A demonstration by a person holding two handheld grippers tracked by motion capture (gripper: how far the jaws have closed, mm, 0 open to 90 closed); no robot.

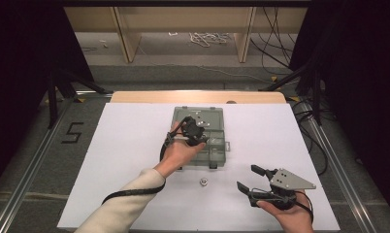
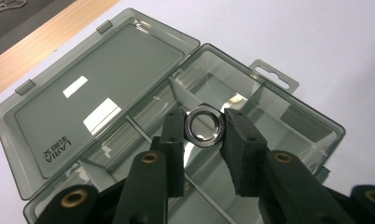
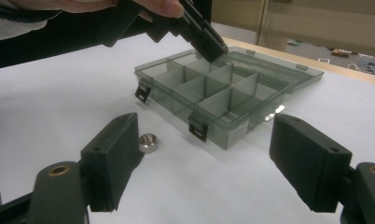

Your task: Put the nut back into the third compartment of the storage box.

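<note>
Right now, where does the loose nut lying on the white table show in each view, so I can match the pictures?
High view: the loose nut lies on the white table, just in front of the organizer box, toward the person.
Left gripper view: not in it; the nut there is a second one, pinched between the jaws.
Right gripper view: lower left, beside the near jaw.
Shared landmark: the organizer box.

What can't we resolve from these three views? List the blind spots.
- Which compartment of the smoky transparent plastic organizer box lies under the silver hex nut: the left gripper and nut cover it in the left gripper view; the hand hides it in the high view.
- Second loose silver hex nut: partly behind a pad of the open right gripper; too small in the high view.
- Lid lettering: upside down, unreadable.
</note>
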